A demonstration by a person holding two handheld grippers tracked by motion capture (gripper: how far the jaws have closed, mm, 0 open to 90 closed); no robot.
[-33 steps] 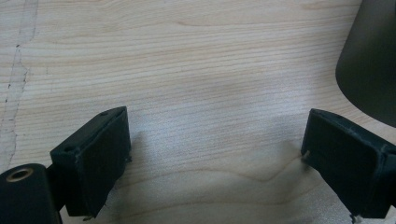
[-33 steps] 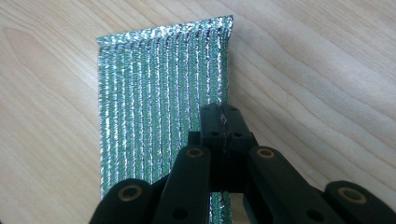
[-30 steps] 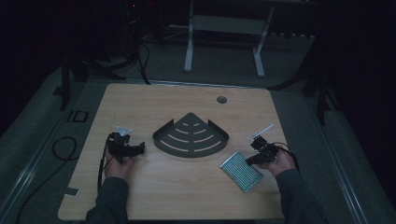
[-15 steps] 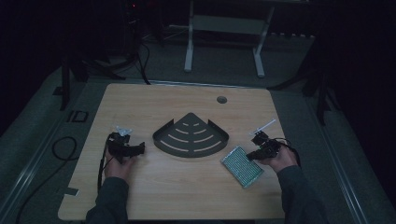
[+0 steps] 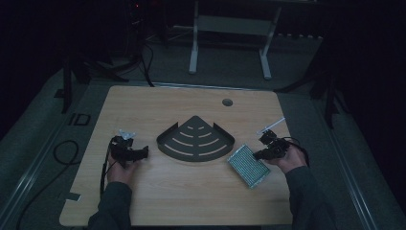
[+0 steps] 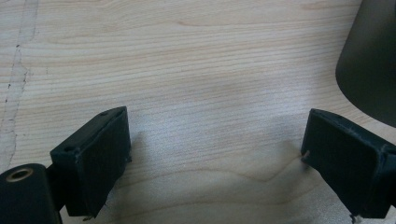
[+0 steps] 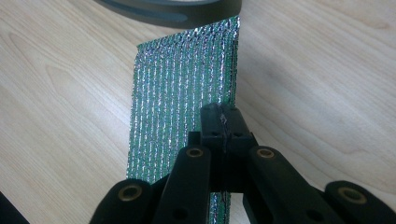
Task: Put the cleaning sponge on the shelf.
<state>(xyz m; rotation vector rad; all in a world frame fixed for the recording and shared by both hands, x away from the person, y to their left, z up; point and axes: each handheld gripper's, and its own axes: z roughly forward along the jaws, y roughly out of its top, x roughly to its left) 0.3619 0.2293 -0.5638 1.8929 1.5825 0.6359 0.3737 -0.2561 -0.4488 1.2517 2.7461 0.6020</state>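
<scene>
Near the table's (image 5: pixel 191 201) right edge, the right tongs (image 7: pixel 223 122) pinch a glittery green pad (image 5: pixel 247 165) by its edge, lifting it. Left tongs (image 6: pixel 212 154) rest open, empty. Next likely: carrying it to the dark corner shelf (image 5: pixel 196 140)

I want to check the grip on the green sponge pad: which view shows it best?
The right gripper view: the green sponge pad sits close up, its edge pinched in the shut right hand-held gripper. The high view shows it small, beside the dark tray.
</scene>
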